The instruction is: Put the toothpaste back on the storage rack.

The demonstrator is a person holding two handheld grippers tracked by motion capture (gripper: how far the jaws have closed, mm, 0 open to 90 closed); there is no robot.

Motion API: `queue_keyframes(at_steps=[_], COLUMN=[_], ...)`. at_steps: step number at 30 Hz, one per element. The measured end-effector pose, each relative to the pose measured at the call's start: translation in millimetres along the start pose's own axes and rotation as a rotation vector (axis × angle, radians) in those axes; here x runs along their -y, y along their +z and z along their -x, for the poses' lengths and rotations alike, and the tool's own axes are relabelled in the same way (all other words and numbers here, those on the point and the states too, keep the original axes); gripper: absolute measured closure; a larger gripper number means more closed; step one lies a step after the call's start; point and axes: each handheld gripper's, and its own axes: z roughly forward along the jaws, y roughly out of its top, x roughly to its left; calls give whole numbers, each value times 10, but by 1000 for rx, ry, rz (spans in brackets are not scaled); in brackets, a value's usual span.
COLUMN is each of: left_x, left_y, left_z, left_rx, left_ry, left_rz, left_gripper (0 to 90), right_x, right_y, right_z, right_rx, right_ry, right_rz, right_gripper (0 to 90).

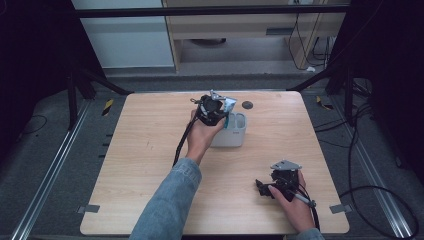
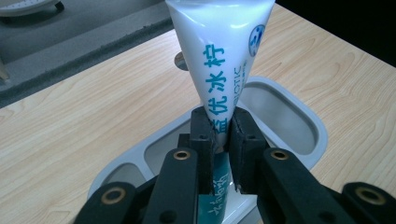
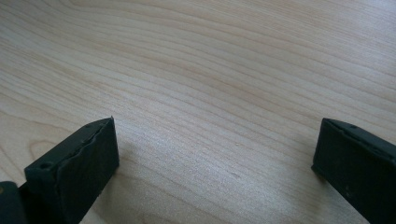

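Light wood grain covers the table [image 1: 150, 150], which is set on a grey floor between dark frame legs, with a pale cabinet behind it.

At the far middle of the table the left gripper [image 2: 219, 126] is seen with its two black jaws pressed together on a white toothpaste tube [image 2: 219, 51] printed with blue characters. The tube is clamped near its narrow end, and its broad flat end fans out beyond the jaws. Directly beneath the tube a white holder [image 2: 308, 135] with rounded compartments is seen, its openings facing up; from the high view the holder [image 1: 239, 134] stands just right of the left hand [image 1: 202, 135]. The tube is held above the holder, and whether it touches the rim cannot be told. The left forearm, in a blue denim sleeve [image 1: 170, 200], is stretched forward from the bottom edge, the hand wrapped around the gripper body with the wrist bent so that the jaws point forward and down.

Near the front right corner the right gripper [image 3: 215, 149] is held low over bare wood, its jaws standing wide apart with nothing between them. The right hand [image 1: 295, 202] is closed around its body, well apart from the holder.
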Motion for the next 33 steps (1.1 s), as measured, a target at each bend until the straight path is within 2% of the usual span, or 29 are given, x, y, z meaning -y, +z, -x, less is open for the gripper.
queue_keyframes(at_steps=[15,33], left_x=[21,-54], left_y=[36,120], left_z=[15,40], left_rx=[0,-10], left_ry=[3,-8], left_rz=[-9,-36], left_gripper=[805,799], right_x=[0,0], right_y=[0,0], right_z=[1,-1], right_rx=[0,1], right_ry=[-2,0], right_rz=[-1,0], right_gripper=[4,4])
